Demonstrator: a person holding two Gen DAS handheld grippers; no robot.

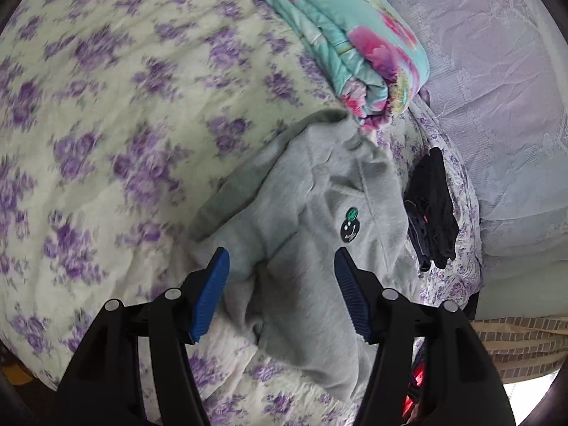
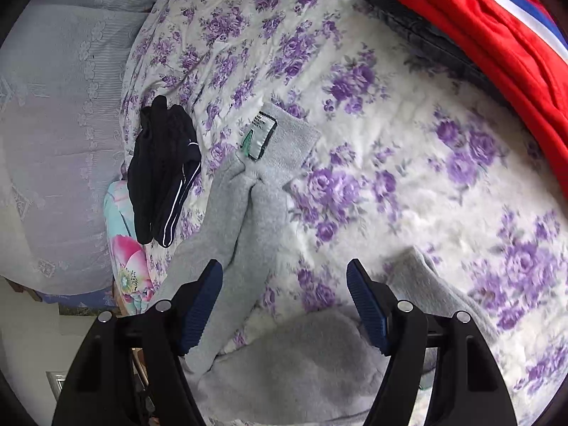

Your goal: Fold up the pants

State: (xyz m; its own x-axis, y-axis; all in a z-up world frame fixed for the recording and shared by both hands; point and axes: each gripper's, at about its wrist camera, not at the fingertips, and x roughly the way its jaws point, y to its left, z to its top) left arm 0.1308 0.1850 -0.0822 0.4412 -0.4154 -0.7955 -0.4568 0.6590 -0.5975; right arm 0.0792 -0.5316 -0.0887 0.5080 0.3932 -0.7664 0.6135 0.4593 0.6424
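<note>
Grey pants (image 1: 312, 234) lie crumpled on a bed whose cover (image 1: 106, 149) is white with purple flowers. In the left wrist view they run from about the centre down toward 6 o'clock, with a small round smiley badge (image 1: 349, 227) on the cloth just above the right blue pad. The left tool (image 1: 280, 259) hangs over the pants with its jaws apart; grey cloth shows in the gap between them, but the pads do not press on it. At 1 o'clock a rolled turquoise and pink blanket (image 1: 358, 56) lies close to the upper end of the pants, and at 3 o'clock a small heap of dark clothes (image 1: 435, 209) rests just beside them. A pale lilac pillow (image 1: 497, 106) fills the right edge.

In the right wrist view the pants (image 2: 248, 213) stretch from the middle to 6 o'clock, with a sewn label (image 2: 261, 135) showing at their upper end. The right tool (image 2: 284, 273) also stands open, with nothing gripped; cloth and bed cover lie beneath the gap. Dark clothes (image 2: 163, 170) sit at 9 o'clock beside the pants, and a red garment with white and blue stripes (image 2: 479, 28) lies at 1 o'clock, well apart.
</note>
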